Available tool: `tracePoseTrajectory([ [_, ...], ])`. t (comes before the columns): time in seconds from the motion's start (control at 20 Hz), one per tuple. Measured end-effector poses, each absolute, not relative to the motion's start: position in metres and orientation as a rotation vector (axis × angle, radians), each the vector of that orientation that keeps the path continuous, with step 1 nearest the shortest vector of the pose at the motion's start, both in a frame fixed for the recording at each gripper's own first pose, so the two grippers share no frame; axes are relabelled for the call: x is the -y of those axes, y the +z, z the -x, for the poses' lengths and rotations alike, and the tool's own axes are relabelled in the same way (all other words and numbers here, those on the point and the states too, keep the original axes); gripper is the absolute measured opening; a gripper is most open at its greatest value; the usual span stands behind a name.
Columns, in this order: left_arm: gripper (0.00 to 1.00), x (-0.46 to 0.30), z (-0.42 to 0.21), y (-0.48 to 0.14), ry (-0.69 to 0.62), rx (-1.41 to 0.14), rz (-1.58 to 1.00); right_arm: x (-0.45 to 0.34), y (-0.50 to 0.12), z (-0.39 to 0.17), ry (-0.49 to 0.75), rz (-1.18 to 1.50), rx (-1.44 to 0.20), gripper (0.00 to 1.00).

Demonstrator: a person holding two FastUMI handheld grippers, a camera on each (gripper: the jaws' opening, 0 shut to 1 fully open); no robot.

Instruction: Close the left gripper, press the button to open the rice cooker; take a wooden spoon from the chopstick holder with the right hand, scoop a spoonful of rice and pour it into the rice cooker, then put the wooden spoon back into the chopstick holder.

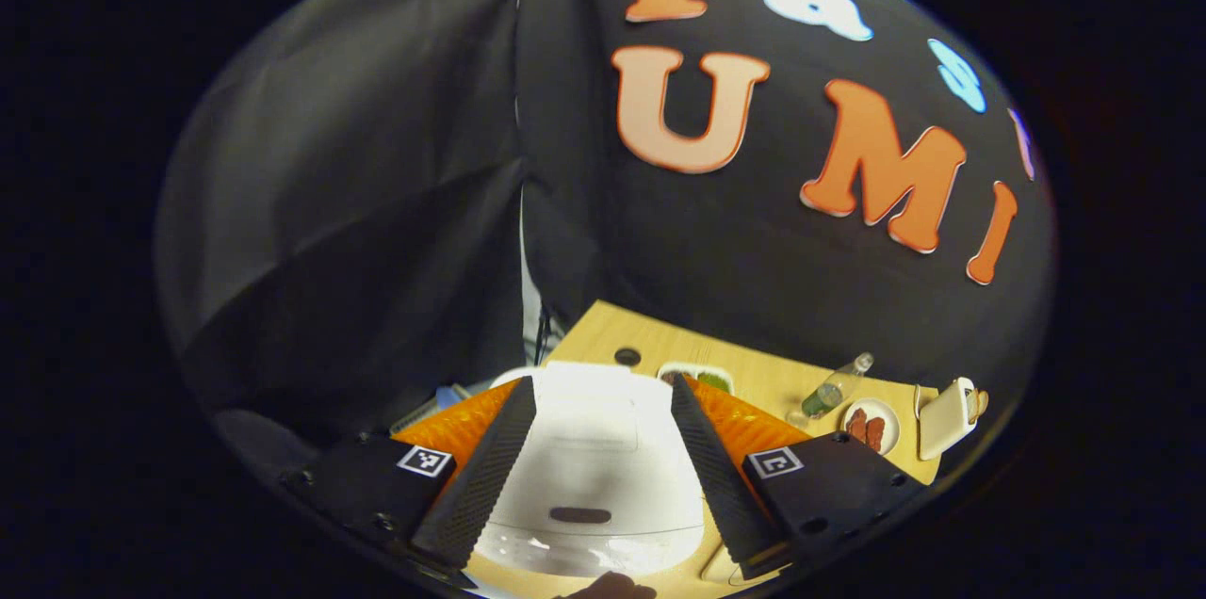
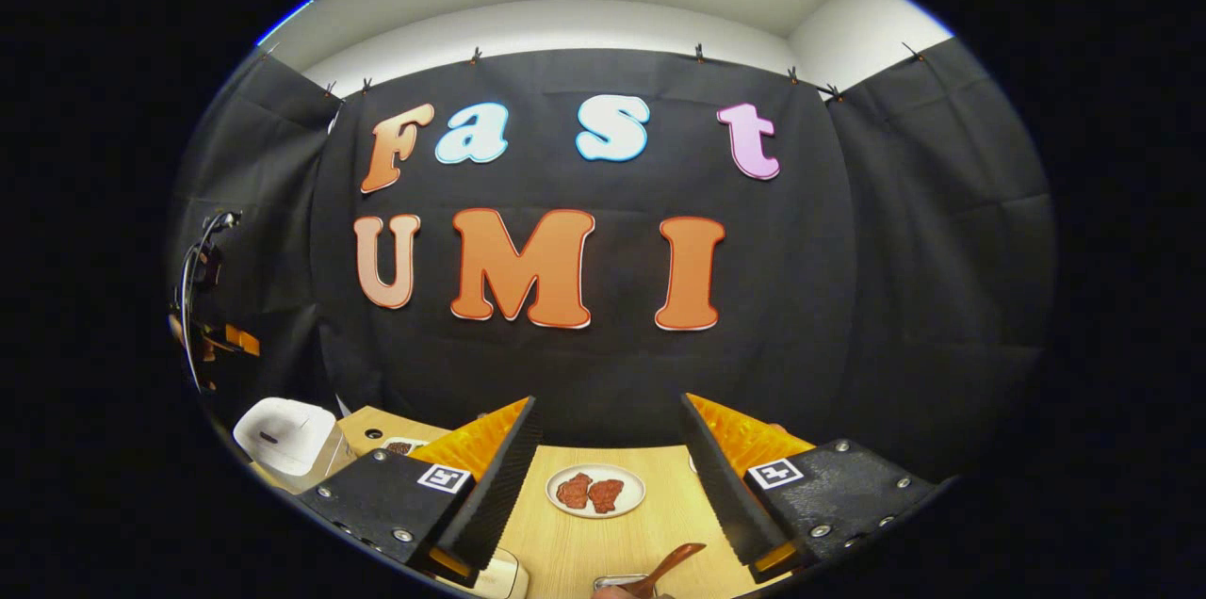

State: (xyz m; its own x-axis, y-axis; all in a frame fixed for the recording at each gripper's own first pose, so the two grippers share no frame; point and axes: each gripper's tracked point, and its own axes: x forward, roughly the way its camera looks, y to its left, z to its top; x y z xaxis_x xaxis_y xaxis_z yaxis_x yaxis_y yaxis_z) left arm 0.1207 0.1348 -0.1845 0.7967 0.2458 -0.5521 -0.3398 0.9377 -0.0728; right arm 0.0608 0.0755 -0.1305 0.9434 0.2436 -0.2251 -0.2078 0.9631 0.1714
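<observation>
The white rice cooker [image 1: 594, 467] sits with its lid down on the wooden table [image 1: 773, 378], a dark oval button [image 1: 579, 515] on its near face. My left gripper [image 1: 601, 387] is open just above it, and the cooker shows between the two spread fingers without being touched. The cooker also appears far left as a small shape [image 2: 283, 434] in the right gripper view. My right gripper [image 2: 609, 403] hangs open over the table with nothing between its fingers. A brown wooden spoon [image 2: 671, 564] pokes up at the bottom edge beside a metal rim [image 2: 617, 583].
A plate of reddish-brown food [image 2: 595, 491] lies ahead of the right gripper. A green bottle [image 1: 829, 392] lies on its side near that plate [image 1: 869, 428]. A white box-shaped container [image 1: 947, 415] stands at the table's right end. A small dish [image 1: 697, 378] sits behind the cooker.
</observation>
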Motion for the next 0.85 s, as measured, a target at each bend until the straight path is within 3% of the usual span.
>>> tracePoseTrajectory([
  [0.2,0.98,-0.120,-0.111,-0.093,0.286,-0.360,0.100,-0.086,-0.100,-0.066,0.251,-0.176,-0.181,0.91],
  [0.25,1.00,-0.117,-0.108,-0.079,0.282,-0.315,0.085,-0.088,-0.095,-0.066,0.255,-0.174,-0.167,0.96],
  [0.3,0.98,-0.112,-0.105,-0.064,0.272,-0.271,0.074,-0.089,-0.091,-0.066,0.258,-0.170,-0.159,0.92],
  [0.5,1.00,-0.092,-0.091,-0.010,0.241,-0.085,0.000,-0.095,-0.073,-0.064,0.265,-0.151,-0.119,0.92],
  [0.55,0.98,-0.087,-0.085,0.002,0.236,-0.043,-0.014,-0.096,-0.071,-0.064,0.260,-0.147,-0.122,0.87],
  [0.6,0.96,-0.079,-0.079,0.004,0.224,-0.007,-0.019,-0.100,-0.070,-0.061,0.266,-0.148,-0.123,0.92],
  [0.85,0.95,-0.054,-0.061,0.007,0.172,0.056,-0.012,-0.113,-0.060,-0.049,0.301,-0.165,-0.093,0.91],
])
